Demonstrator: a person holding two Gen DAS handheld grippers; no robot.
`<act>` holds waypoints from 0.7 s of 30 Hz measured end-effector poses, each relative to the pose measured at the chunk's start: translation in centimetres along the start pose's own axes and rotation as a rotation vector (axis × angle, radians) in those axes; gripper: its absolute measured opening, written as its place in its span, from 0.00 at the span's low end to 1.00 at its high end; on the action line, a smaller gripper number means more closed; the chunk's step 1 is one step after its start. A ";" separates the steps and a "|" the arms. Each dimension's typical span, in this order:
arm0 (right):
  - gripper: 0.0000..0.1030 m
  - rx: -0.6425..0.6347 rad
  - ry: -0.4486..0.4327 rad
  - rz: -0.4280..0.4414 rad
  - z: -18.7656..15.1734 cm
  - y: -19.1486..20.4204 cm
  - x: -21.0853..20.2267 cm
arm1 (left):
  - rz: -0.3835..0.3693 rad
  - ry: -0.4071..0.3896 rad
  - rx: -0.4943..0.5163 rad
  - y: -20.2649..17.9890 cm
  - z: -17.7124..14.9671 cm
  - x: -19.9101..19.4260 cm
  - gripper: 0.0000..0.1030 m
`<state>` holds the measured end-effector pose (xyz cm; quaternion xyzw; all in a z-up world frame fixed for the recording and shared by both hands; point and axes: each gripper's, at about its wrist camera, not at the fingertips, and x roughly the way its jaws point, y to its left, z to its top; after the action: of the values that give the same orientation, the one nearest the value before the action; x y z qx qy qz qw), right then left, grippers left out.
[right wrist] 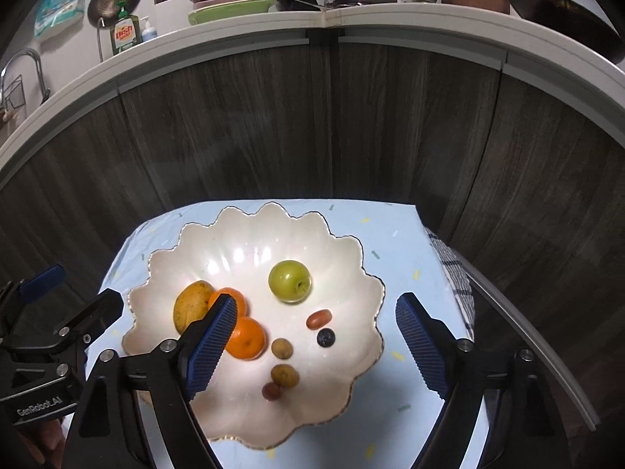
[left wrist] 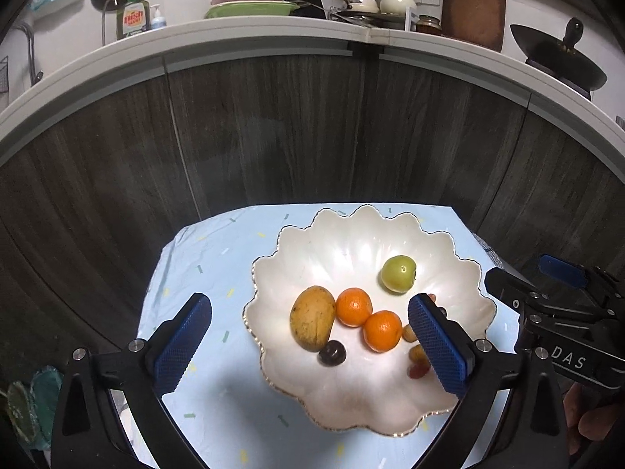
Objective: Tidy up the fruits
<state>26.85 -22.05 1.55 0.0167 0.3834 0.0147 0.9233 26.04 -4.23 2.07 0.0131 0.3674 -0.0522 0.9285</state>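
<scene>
A white scalloped dish [left wrist: 449,273] [right wrist: 343,265] sits on a light blue cloth. In it lie a yellow mango [left wrist: 312,318] [right wrist: 191,303], two oranges [left wrist: 353,306] [left wrist: 383,330] [right wrist: 246,338], a green apple [left wrist: 397,273] [right wrist: 290,281], a dark round fruit [left wrist: 332,353], a blueberry [right wrist: 325,337], a red-brown oval fruit [right wrist: 318,319] and several small brown and red fruits [right wrist: 285,375]. My left gripper [left wrist: 310,342] is open and empty above the dish's near left part. My right gripper [right wrist: 312,346] is open and empty above the dish's near part.
The blue cloth [left wrist: 203,258] covers a small table in front of dark wood cabinet doors [left wrist: 273,136]. A checked towel [right wrist: 457,285] hangs at the table's right edge. A counter above holds dishes, pots and dish soap [left wrist: 133,19].
</scene>
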 end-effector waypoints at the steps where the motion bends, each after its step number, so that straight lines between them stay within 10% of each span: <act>1: 0.83 0.000 -0.002 0.000 -0.1 0.0 -0.3 | 0.000 -0.002 -0.001 0.1 0.0 -0.3 0.99; 21: 0.83 0.024 -0.046 -0.023 -3.9 1.0 -6.6 | -0.006 -0.046 -0.019 1.0 -3.1 -7.0 0.99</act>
<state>19.44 -21.27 3.47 0.0240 0.3626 -0.0009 0.9316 18.98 -2.41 4.53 0.0021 0.3463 -0.0519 0.9367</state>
